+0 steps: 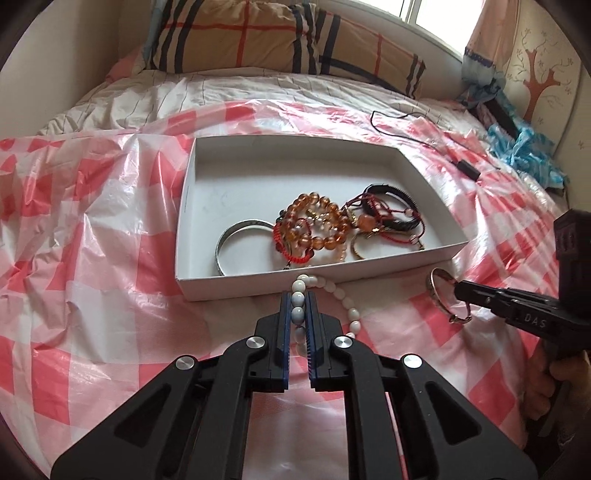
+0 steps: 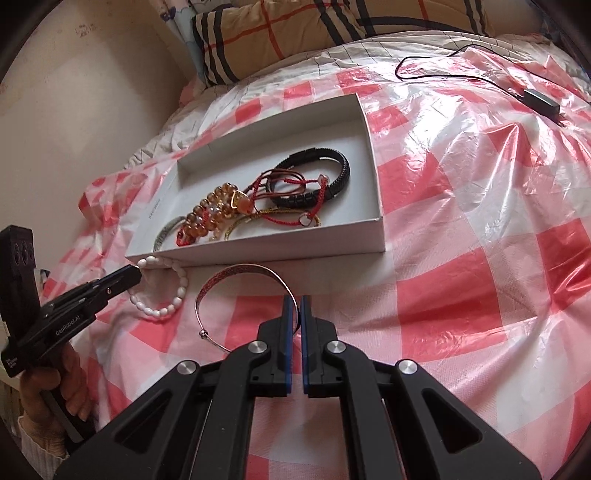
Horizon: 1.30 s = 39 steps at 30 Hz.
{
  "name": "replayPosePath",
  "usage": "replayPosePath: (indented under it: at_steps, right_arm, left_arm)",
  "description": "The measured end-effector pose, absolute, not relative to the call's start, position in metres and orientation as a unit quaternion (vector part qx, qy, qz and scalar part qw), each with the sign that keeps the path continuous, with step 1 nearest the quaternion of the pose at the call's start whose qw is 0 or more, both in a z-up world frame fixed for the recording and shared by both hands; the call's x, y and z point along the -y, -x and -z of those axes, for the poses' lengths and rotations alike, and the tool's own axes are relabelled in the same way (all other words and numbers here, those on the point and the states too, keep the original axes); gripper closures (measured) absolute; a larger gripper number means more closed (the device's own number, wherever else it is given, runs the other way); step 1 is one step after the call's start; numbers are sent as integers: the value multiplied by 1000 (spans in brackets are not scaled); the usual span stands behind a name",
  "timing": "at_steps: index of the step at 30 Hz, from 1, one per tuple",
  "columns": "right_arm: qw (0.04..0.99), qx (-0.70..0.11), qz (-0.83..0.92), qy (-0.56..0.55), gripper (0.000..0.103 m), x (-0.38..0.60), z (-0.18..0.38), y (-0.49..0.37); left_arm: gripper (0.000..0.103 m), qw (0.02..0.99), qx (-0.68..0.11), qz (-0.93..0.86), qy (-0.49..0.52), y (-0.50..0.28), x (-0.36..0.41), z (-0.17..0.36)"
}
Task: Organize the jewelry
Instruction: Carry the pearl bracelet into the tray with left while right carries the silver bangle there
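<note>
A white shallow box [image 1: 192,184] [image 2: 373,184] lies on the checkered sheet and holds several bracelets: amber beads [image 1: 317,225] [image 2: 212,212], a silver bangle [image 1: 236,240], red cords [image 2: 295,184] and a black band [image 2: 317,177]. My left gripper [image 1: 297,295] [image 2: 138,275] is shut on a white bead bracelet [image 1: 343,299] [image 2: 166,291] just in front of the box's near wall. My right gripper [image 2: 297,301] [image 1: 461,290] is shut on a thin rose-gold bangle [image 2: 243,273] [image 1: 443,295], right of the white beads and near the box's front corner.
A red-and-white checkered plastic sheet [image 1: 92,240] [image 2: 480,258] covers the bed. A plaid pillow [image 1: 277,33] lies at the head. A black cable with an adapter [image 1: 467,168] [image 2: 539,98] lies beyond the box. Blue cloth [image 1: 524,147] sits at the far right.
</note>
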State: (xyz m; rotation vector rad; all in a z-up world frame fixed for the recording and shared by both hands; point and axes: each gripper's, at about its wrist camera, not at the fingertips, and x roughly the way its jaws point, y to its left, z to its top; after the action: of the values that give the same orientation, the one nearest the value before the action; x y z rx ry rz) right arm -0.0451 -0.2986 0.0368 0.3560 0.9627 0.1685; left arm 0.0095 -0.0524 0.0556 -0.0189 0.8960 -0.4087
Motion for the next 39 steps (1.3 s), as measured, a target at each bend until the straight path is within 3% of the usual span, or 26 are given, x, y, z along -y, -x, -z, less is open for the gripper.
replayPosePath:
  at_steps: [15, 25, 26, 27, 28, 34, 39]
  right_arm:
    - [896, -398, -82, -180, 99, 294, -63, 46]
    - [911, -384, -53, -138, 98, 279, -70, -15]
    - [908, -396, -46, -131, 93, 277, -63, -25]
    - [906, -402, -42, -126, 77, 277, -59, -29]
    - [906, -404, -36, -118, 72, 276, -56, -31]
    - [897, -439, -24, -42, 72, 263, -39, -26]
    - [886, -462, -24, -29, 72, 259, -37, -24]
  left_arm:
    - [96, 884, -379, 260, 86, -10, 52, -85]
    - [96, 891, -364, 244, 120, -60, 63, -96]
    - [95, 889, -377, 231, 120, -69, 62, -89]
    - [92, 889, -390, 213, 111, -75, 61, -81]
    - [86, 889, -402, 196, 100, -79, 60, -71]
    - [57, 869, -465, 161, 49, -84, 61, -34]
    - [54, 854, -492, 169, 8, -74, 71, -28]
